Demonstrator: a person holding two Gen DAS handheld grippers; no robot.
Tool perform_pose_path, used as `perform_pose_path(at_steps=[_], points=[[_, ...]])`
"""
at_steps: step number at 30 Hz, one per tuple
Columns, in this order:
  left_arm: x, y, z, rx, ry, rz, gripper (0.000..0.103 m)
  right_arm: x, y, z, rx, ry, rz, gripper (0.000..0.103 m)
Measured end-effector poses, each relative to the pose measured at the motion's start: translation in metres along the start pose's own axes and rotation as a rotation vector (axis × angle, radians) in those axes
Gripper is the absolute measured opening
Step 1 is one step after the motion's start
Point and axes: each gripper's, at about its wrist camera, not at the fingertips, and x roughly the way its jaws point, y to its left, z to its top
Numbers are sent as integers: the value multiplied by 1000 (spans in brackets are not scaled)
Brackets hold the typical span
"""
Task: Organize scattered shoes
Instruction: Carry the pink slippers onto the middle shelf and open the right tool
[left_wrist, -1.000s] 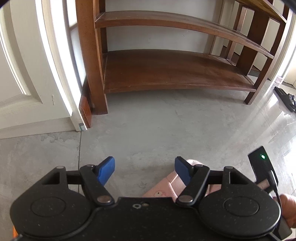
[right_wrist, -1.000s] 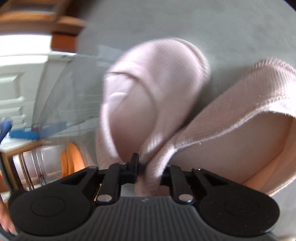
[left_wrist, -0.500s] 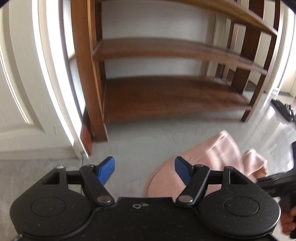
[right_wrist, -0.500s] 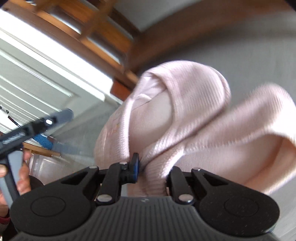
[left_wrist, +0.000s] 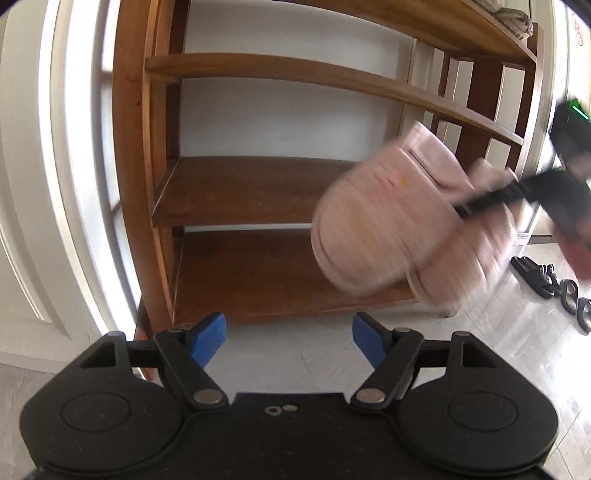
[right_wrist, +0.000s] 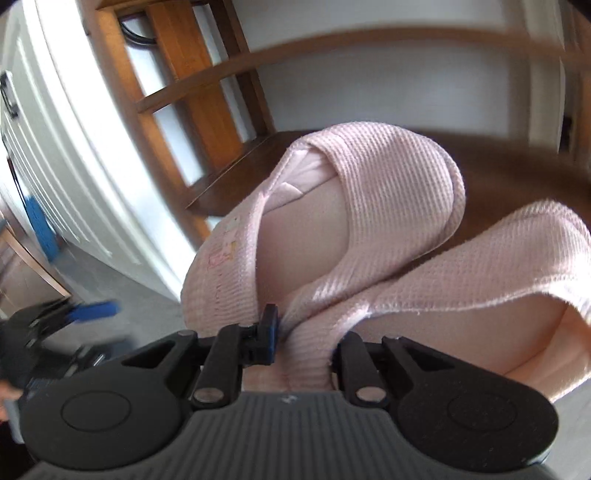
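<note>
Pink slippers (right_wrist: 388, 236) are clamped between the right gripper (right_wrist: 303, 339) fingers before the shelf (left_wrist: 258, 184); left gripper (left_wrist: 288, 334) fingers are opening, nothing between them.

**Bare shelves, a few things on the floor**

We face a brown wooden shoe rack (left_wrist: 258, 199) standing on a pale grey floor (left_wrist: 295, 354); the boards we can see carry nothing. At three o'clock, dark sandals (left_wrist: 532, 273) lie on the floor, beside two small black rings (left_wrist: 576, 299) we cannot identify.
</note>
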Motion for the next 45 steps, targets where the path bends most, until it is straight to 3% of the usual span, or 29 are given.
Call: perform_pose_path(at_steps=[5,8,10,11,12,15,17,24,27,31,35,37,39,40,42,45], points=[[9,-11,5,-18,5,28,76,47,-29,76,-73,80,-50,15],[14,-15,9,-28,-10,36,76,78,-41,96,-92,117,-102,15],[16,-18,10,-32,-14,39,76,82,-45,102,-91,114,-111,19],[19,-19,11,-36,-12,40,76,89,-48,106,-85,107,-130,27],[21,-20,11,-40,-11,40,76,96,-44,109,-147,99,-186,30],[21,-19,9,-39,-6,35,76,103,-40,108,-168,104,-235,33],[22,-18,9,-34,-9,32,77,102,-45,105,-105,87,-244,34],[36,-22,9,6,-4,-2,77,110,-55,85,-57,-94,-300,37],[42,-27,11,39,-20,-17,77,122,-51,97,-105,-102,-321,39],[54,-32,17,66,-67,-43,77,120,-51,101,-94,-30,-319,42],[78,-42,26,119,-97,-113,78,118,-59,96,-73,-82,-336,47],[92,-49,32,168,-106,-135,77,124,-67,98,-50,-93,-300,51],[111,-56,41,210,-102,-161,77,129,-66,99,-93,-97,-302,53],[122,-59,46,230,-98,-174,77,129,-67,97,-116,-89,-307,58],[138,-66,55,254,-89,-184,76,107,-77,76,-155,-100,-342,81],[160,-75,66,271,-88,-174,78,79,-84,57,-204,-202,-399,89]])
